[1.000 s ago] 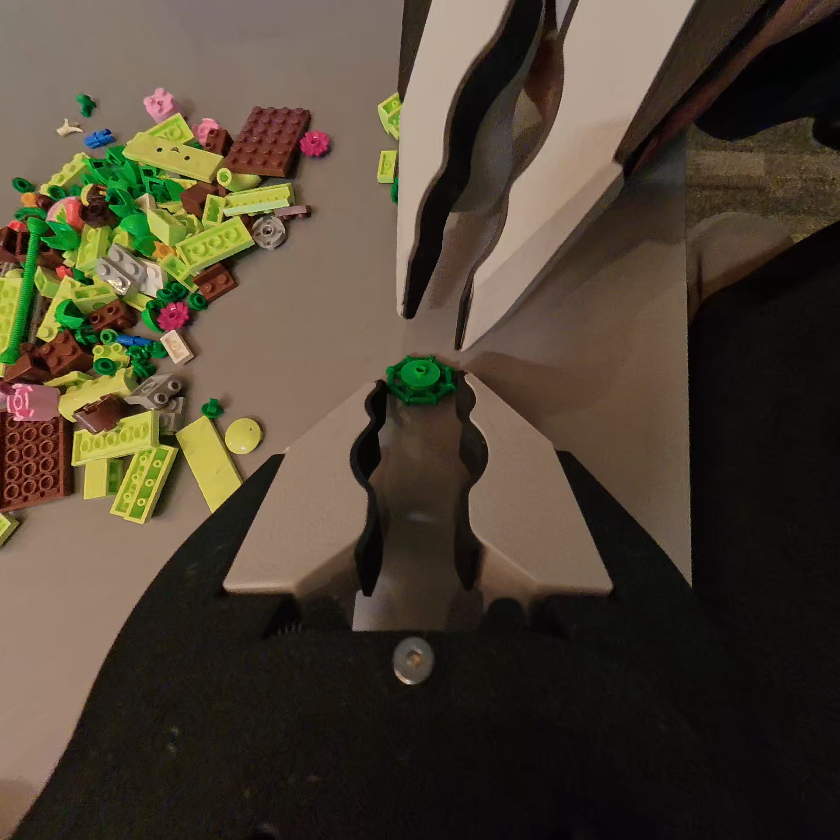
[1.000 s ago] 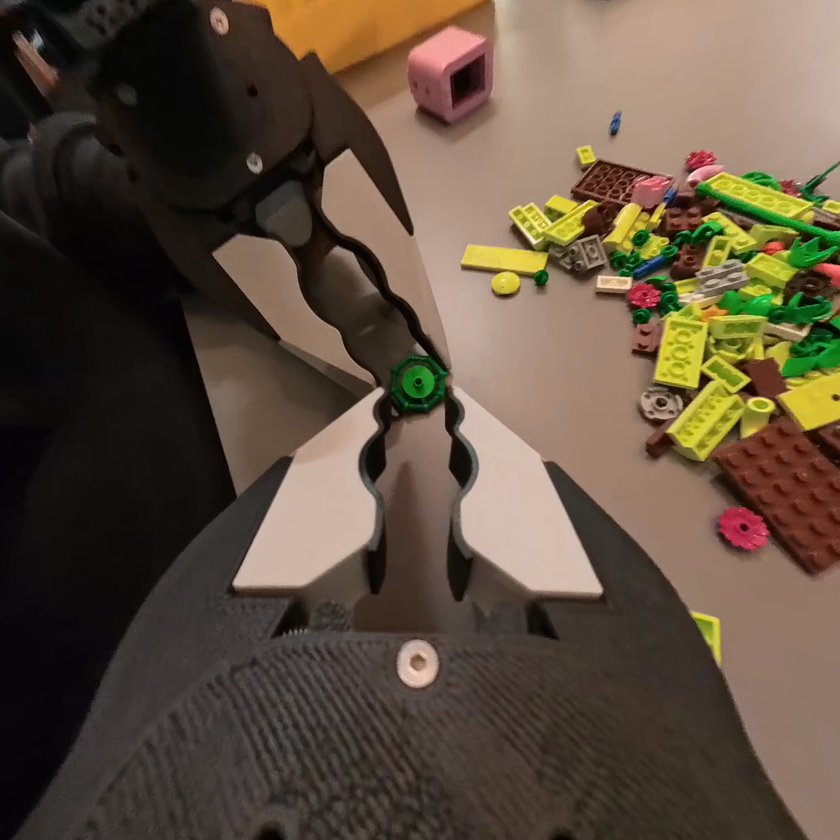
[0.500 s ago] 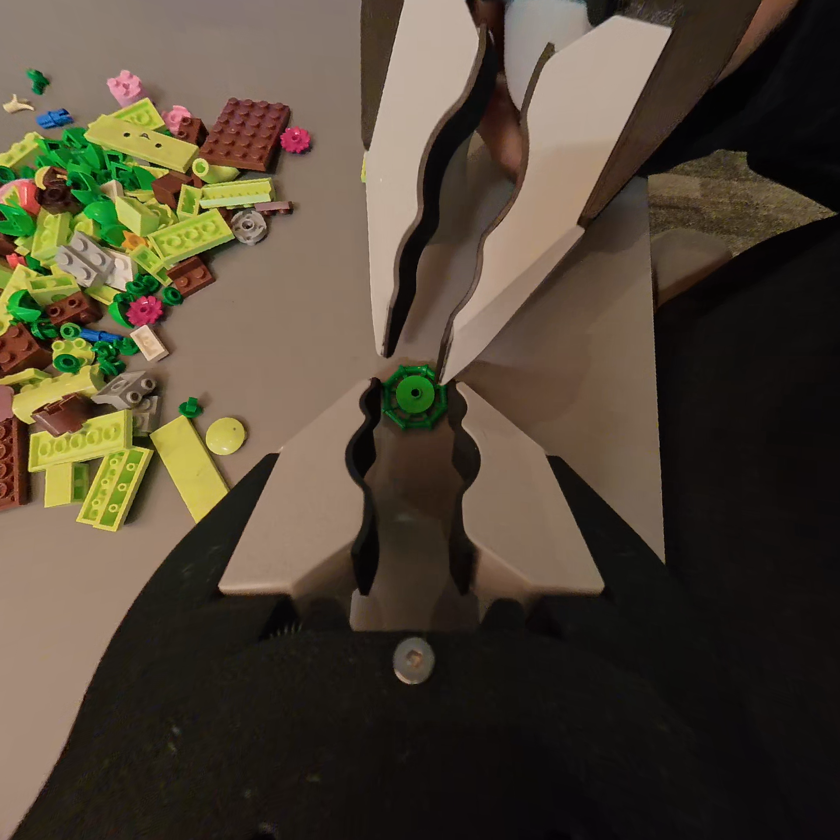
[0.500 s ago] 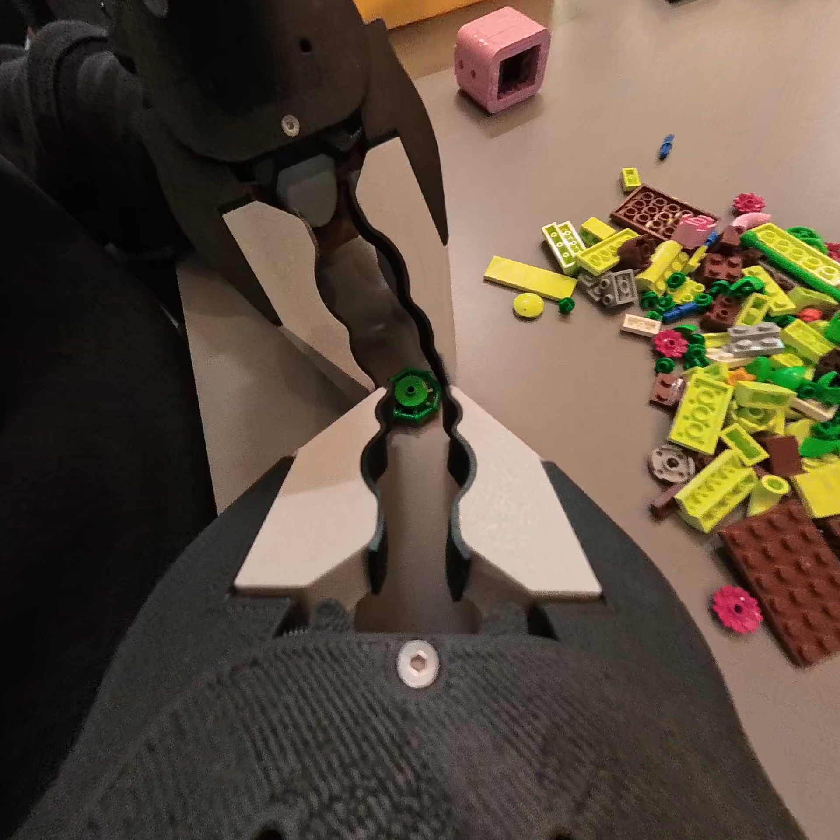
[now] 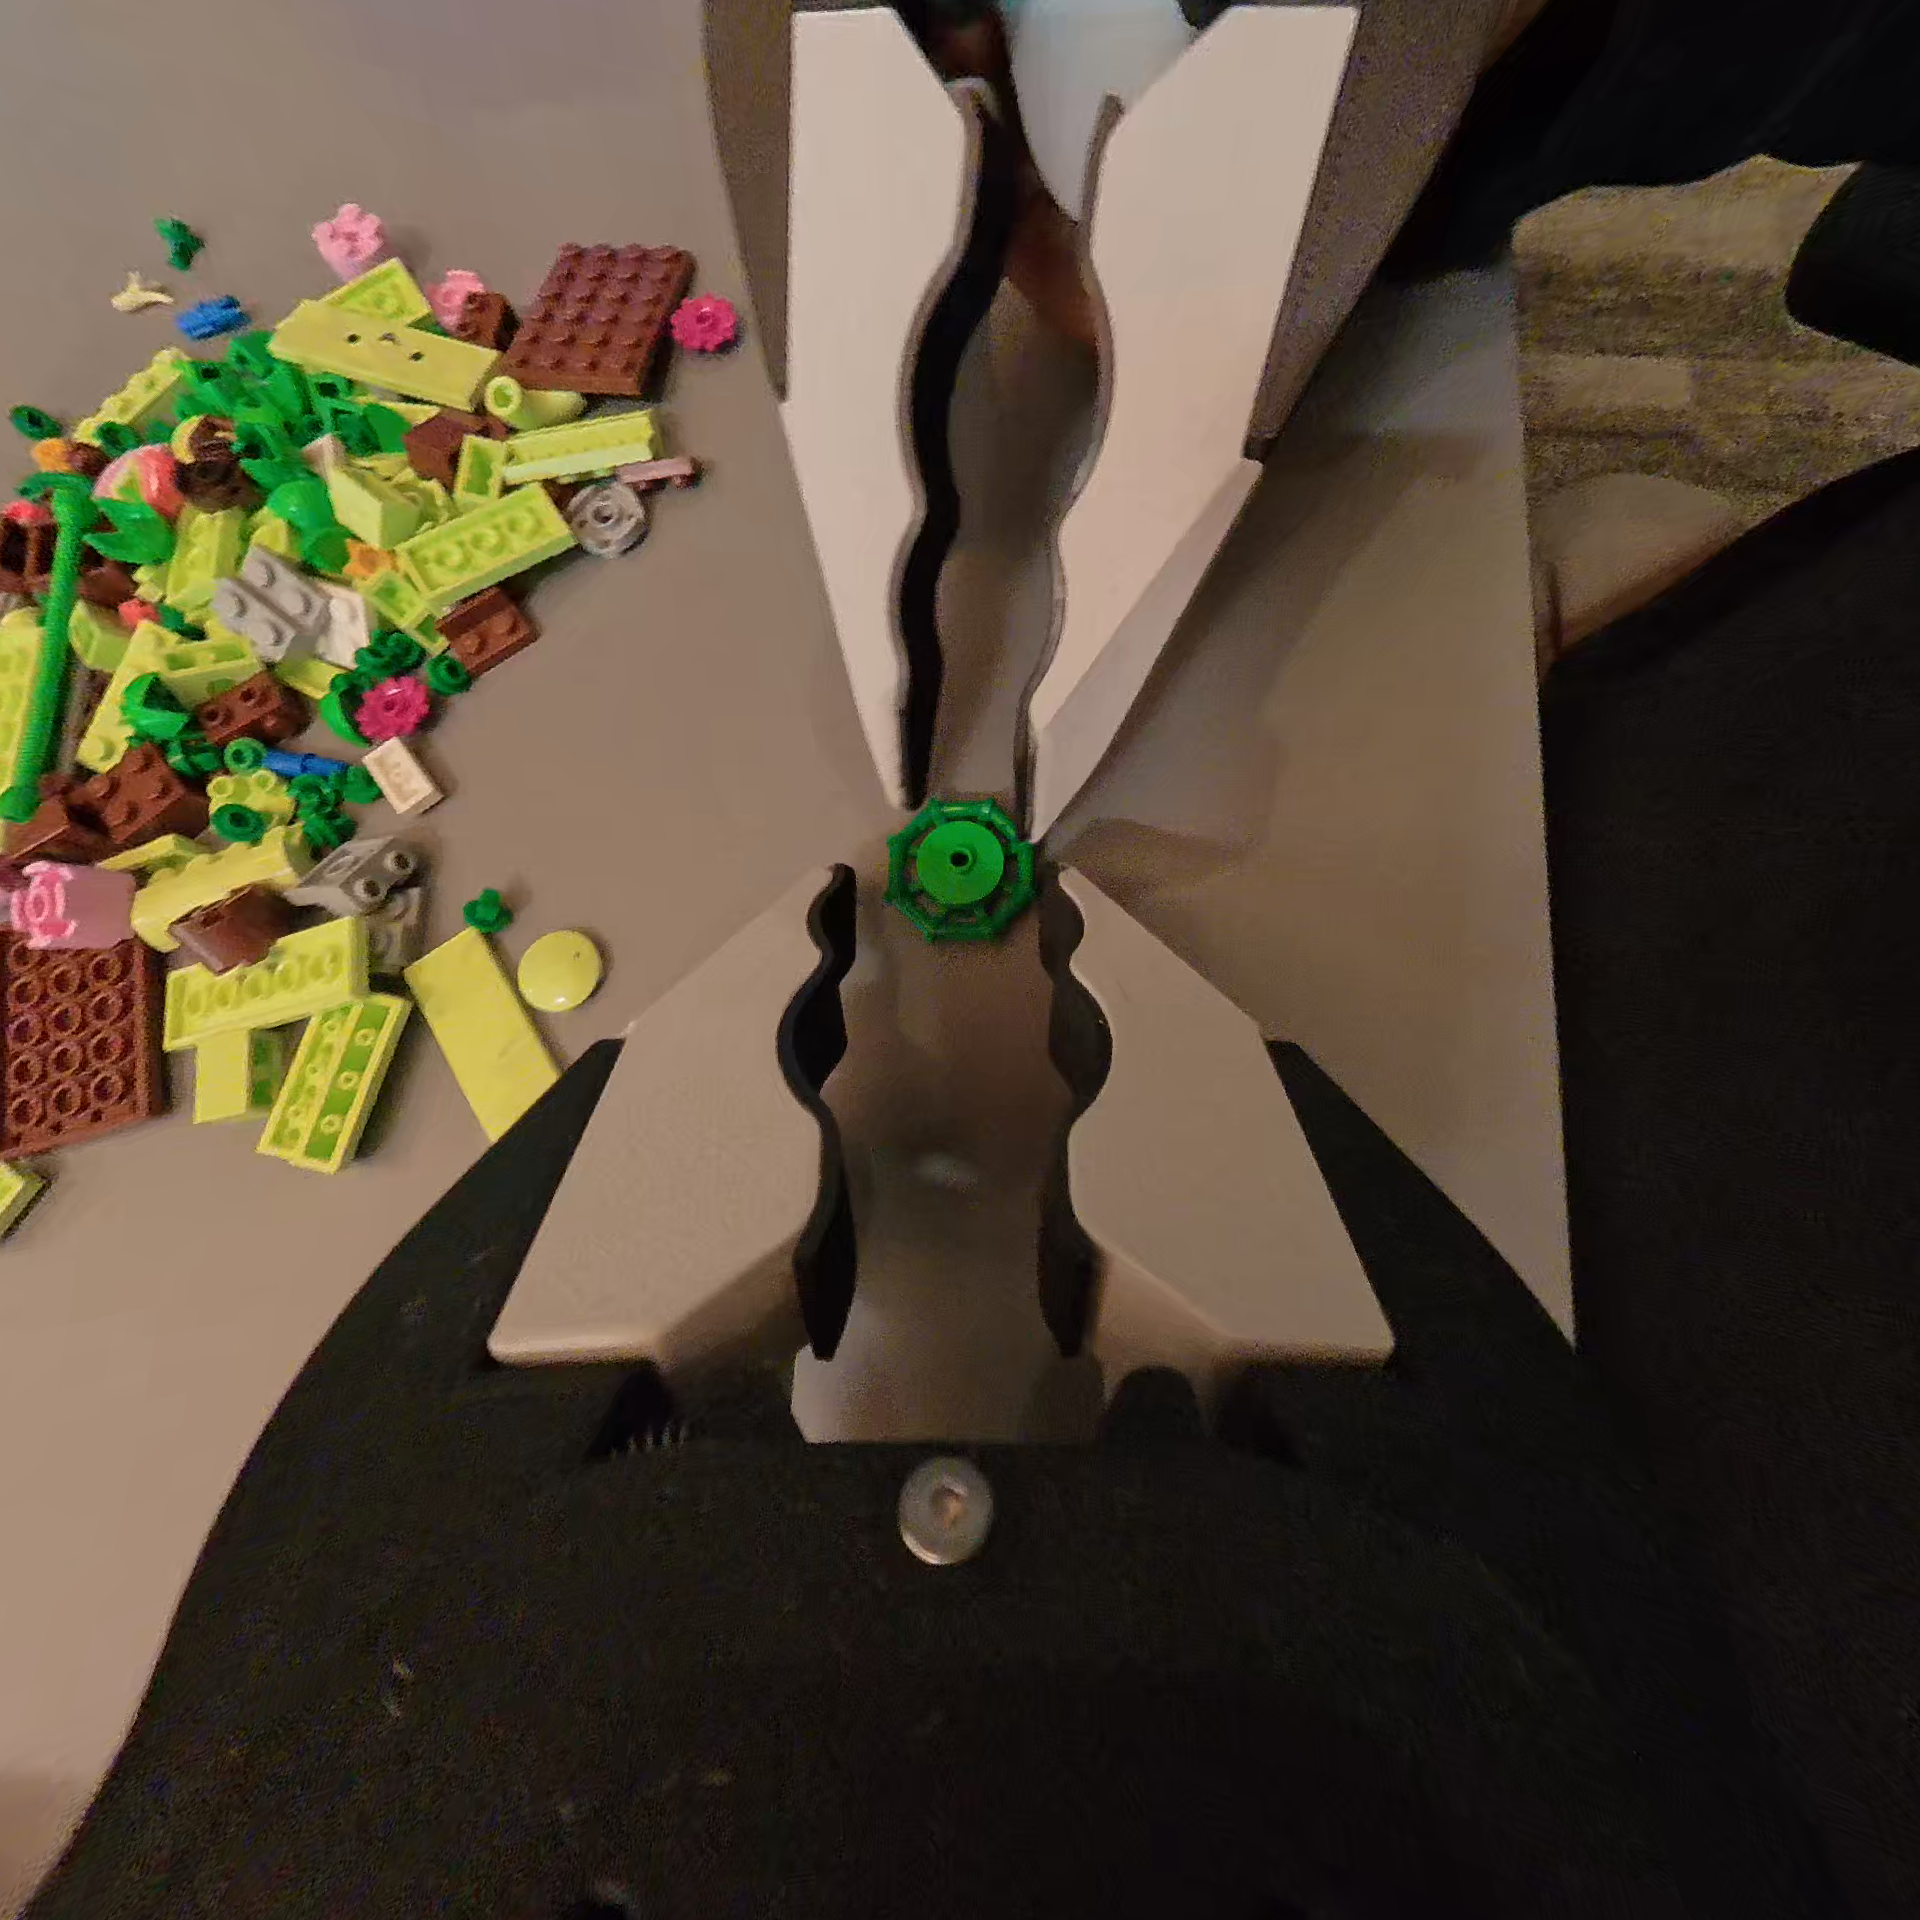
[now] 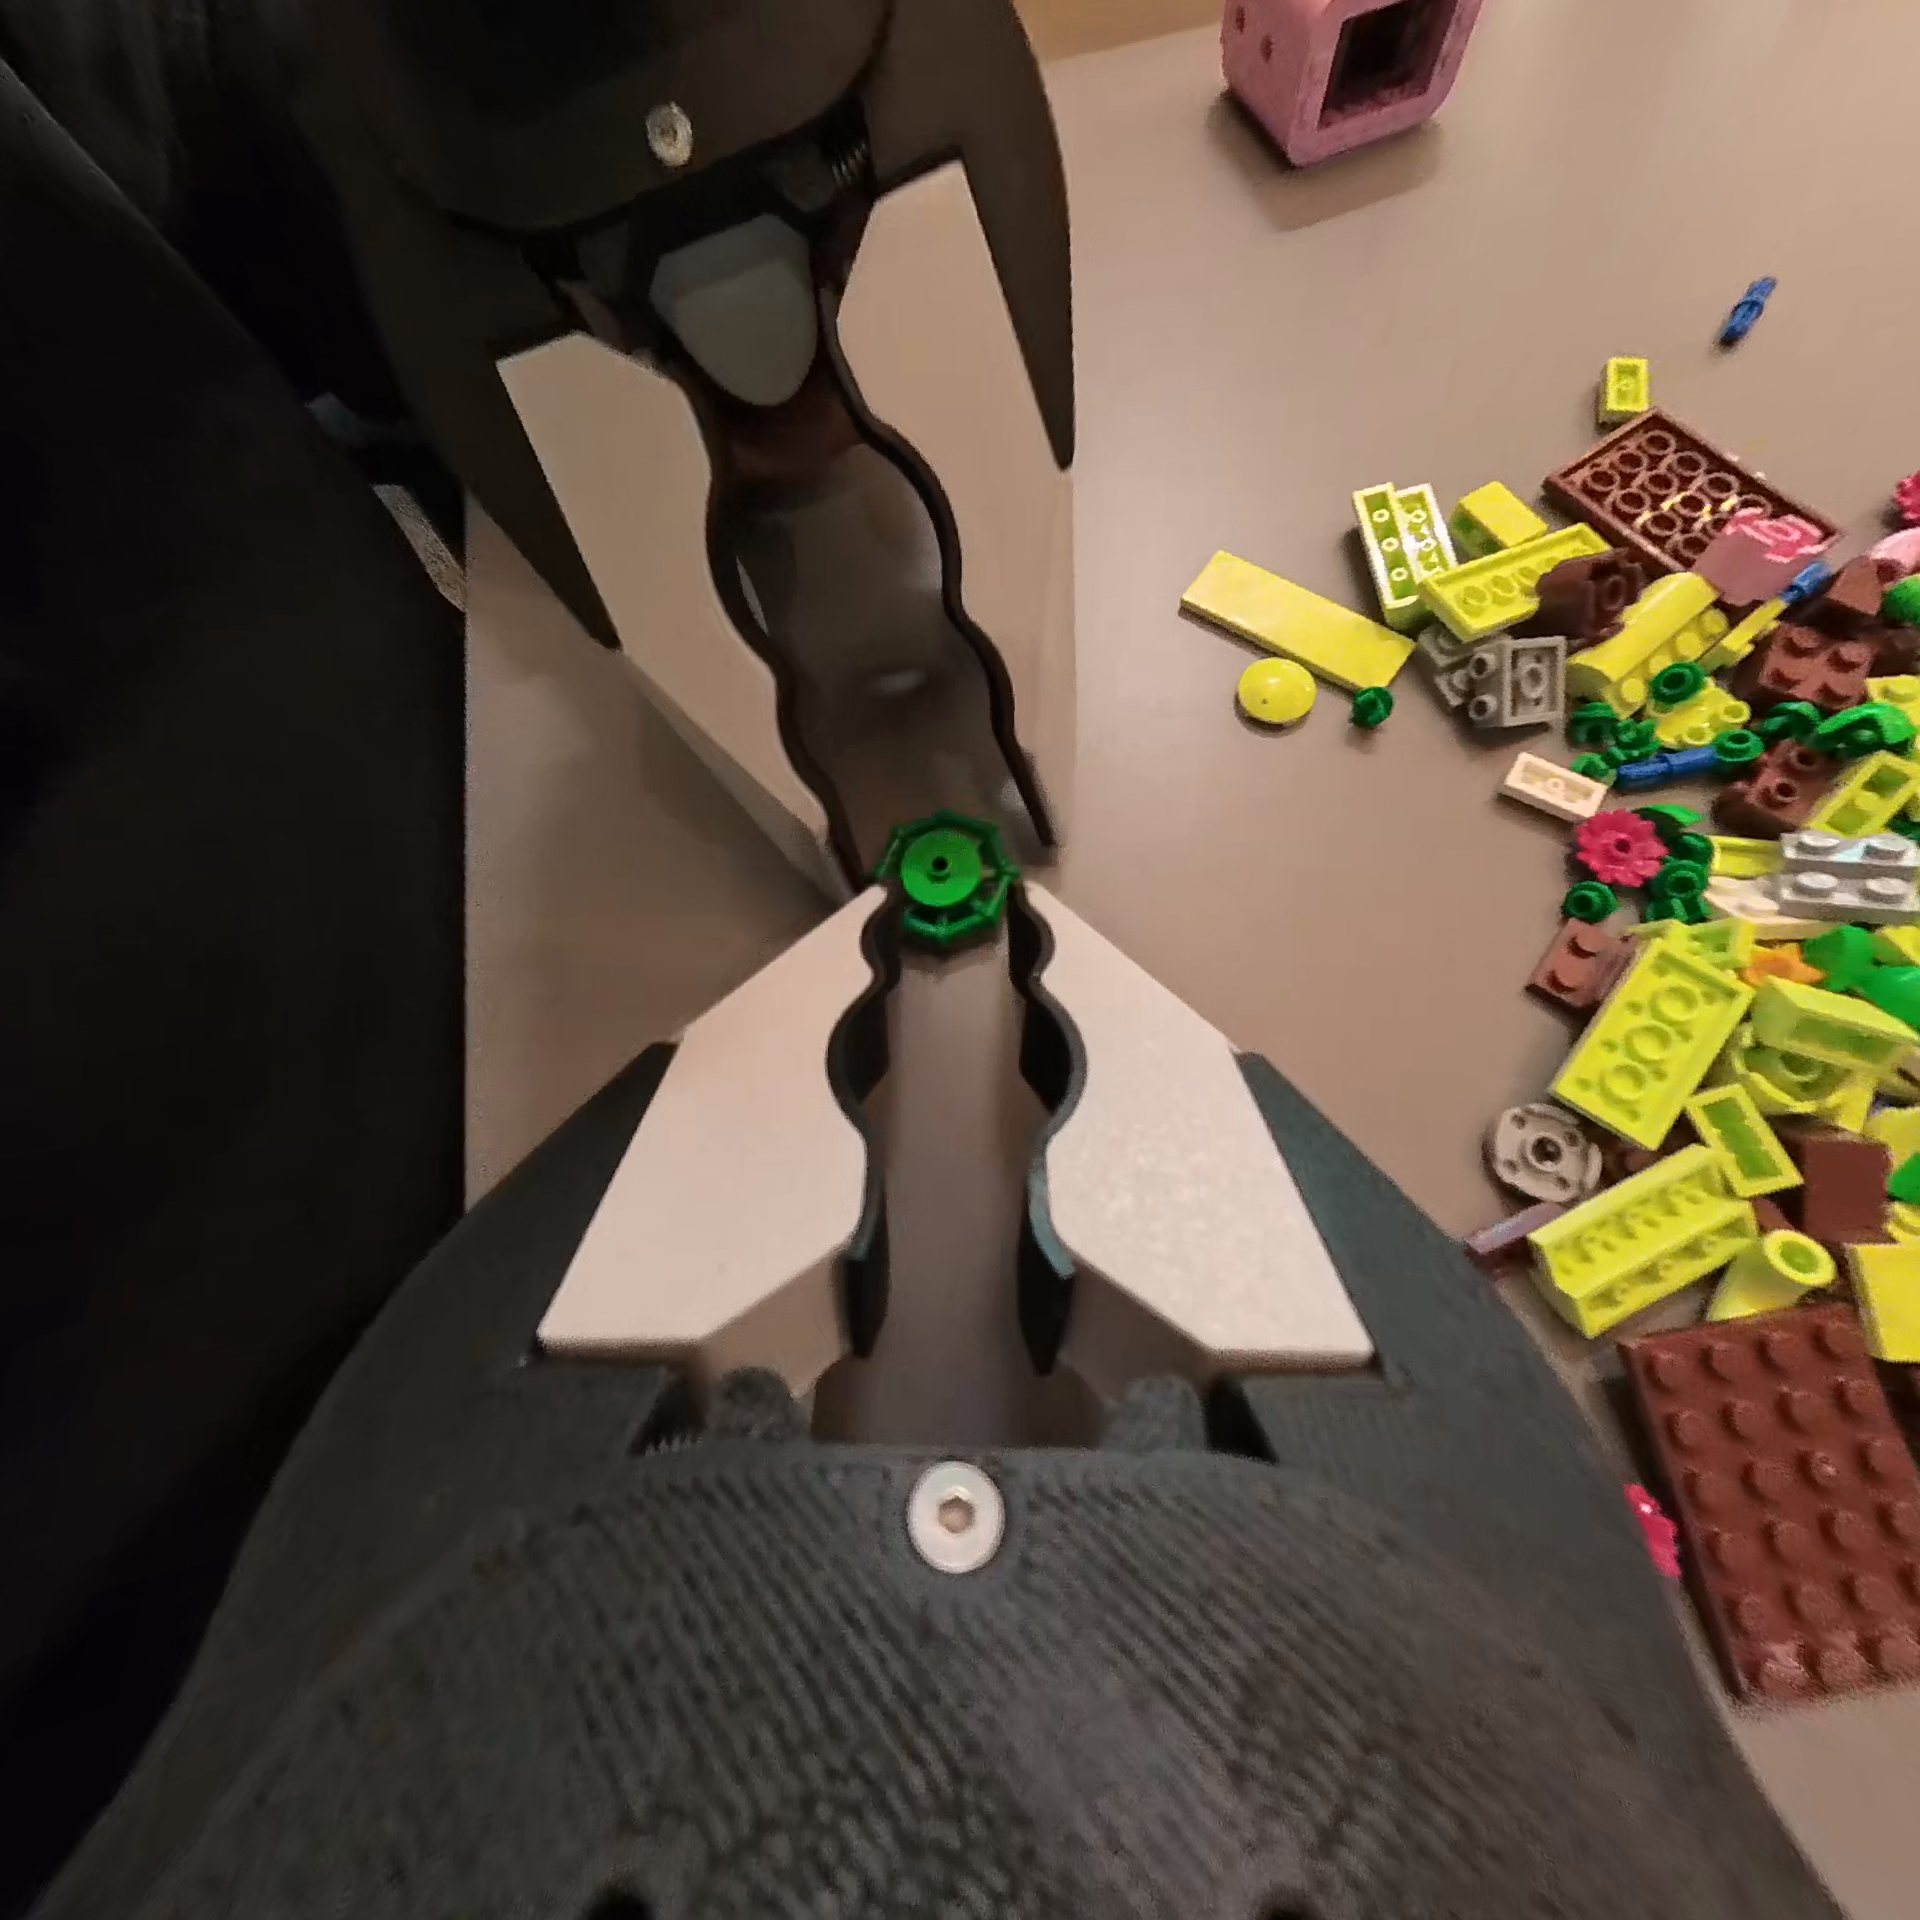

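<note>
A small round green wheel-shaped brick (image 5: 961,868) hangs in the air between both grippers' tips. My right gripper (image 6: 951,909) is shut on it (image 6: 940,878); in the left wrist view the right gripper (image 5: 971,816) comes in from above with both fingertips pinching the brick's upper rim. My left gripper (image 5: 948,885) is open, its fingers standing on either side of the brick with a clear gap on the left. In the right wrist view the left gripper (image 6: 951,852) faces mine, its jaws spread wider than the brick.
A pile of loose lime, green, brown, grey and pink bricks (image 5: 260,623) lies on the grey table (image 5: 644,727), also in the right wrist view (image 6: 1714,987). A brown studded plate (image 6: 1787,1496) and a pink hollow cube (image 6: 1340,73) lie nearby. The table edge (image 5: 1527,727) borders carpet. Left and right tips are no more than a few centimetres apart. Both grippers' tips are roughly 15 centimetres from the brown studded plate (image 6: 1787,1496). Seen from the left wrist view (image 5: 602,313) as well.
My right gripper has closed in on the green brick and shut on it. My left gripper, which held the brick before, has opened.
</note>
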`<state>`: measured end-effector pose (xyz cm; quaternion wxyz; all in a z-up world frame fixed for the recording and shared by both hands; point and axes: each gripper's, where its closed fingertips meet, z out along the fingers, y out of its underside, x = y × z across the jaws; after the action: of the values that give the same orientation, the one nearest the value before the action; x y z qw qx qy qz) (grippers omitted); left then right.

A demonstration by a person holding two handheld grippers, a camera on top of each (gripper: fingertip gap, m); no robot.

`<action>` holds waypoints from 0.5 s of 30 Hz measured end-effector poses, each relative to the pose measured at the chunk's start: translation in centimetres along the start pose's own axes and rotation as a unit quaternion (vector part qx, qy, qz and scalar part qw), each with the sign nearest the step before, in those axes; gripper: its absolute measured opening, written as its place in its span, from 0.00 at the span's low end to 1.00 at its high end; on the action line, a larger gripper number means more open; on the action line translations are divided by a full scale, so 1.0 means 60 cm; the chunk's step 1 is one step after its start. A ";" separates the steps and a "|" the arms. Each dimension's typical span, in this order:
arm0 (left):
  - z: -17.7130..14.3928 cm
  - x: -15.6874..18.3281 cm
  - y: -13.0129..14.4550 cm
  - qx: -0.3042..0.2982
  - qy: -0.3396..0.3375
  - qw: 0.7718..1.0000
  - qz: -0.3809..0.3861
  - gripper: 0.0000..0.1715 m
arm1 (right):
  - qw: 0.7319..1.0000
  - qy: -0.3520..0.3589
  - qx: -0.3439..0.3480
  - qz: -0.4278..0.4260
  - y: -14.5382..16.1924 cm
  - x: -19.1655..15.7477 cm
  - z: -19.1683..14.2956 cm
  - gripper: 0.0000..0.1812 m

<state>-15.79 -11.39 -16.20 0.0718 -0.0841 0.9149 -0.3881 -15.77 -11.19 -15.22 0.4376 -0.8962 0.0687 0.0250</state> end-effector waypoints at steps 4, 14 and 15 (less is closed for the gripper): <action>-0.009 -0.012 0.007 0.002 -0.012 1.000 -0.008 0.18 | 1.000 0.007 -0.006 0.001 0.008 -0.002 -0.003 0.09; -0.007 -0.010 0.009 -0.003 -0.032 0.999 0.020 0.21 | 0.999 0.031 0.035 0.008 -0.012 0.015 -0.015 0.09; -0.006 -0.009 0.008 -0.003 -0.031 0.999 0.021 0.21 | 0.999 0.028 0.030 0.003 -0.012 0.013 -0.012 0.09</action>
<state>-15.38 -10.67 -16.28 0.1077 -0.0765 0.9149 -0.3813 -14.90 -11.37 -14.31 0.4626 -0.8826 0.0845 -0.0003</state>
